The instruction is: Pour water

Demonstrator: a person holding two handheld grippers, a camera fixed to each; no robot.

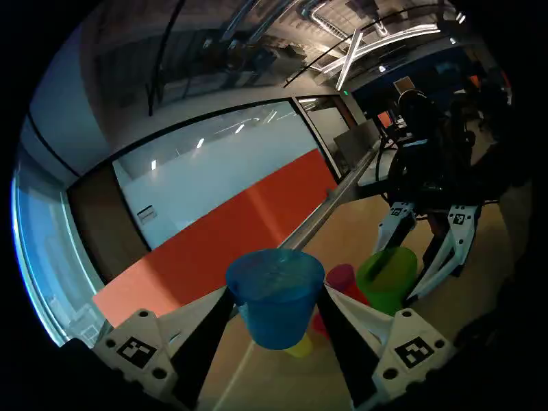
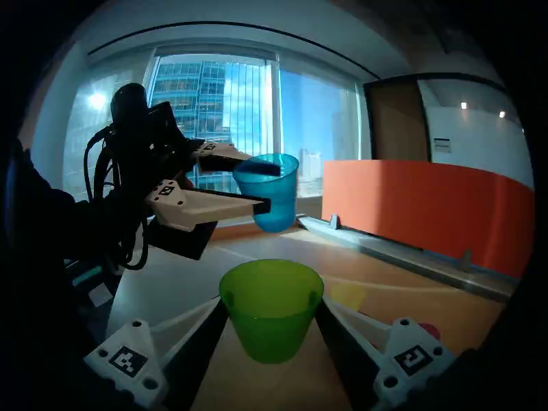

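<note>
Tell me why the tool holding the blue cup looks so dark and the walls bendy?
Right gripper view: bright windows behind silhouette the left tool holding the blue cup; the green cup glows. Left gripper view: the fisheye lens curves the orange wall.

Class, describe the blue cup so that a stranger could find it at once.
Face the big window. Before it, the left gripper holds the blue cup aloft. Unlike the green cup in the right gripper, it is translucent blue.

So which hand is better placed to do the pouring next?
Left: the left tool holds the blue cup higher than the green cup, which the right tool holds upright.
</note>
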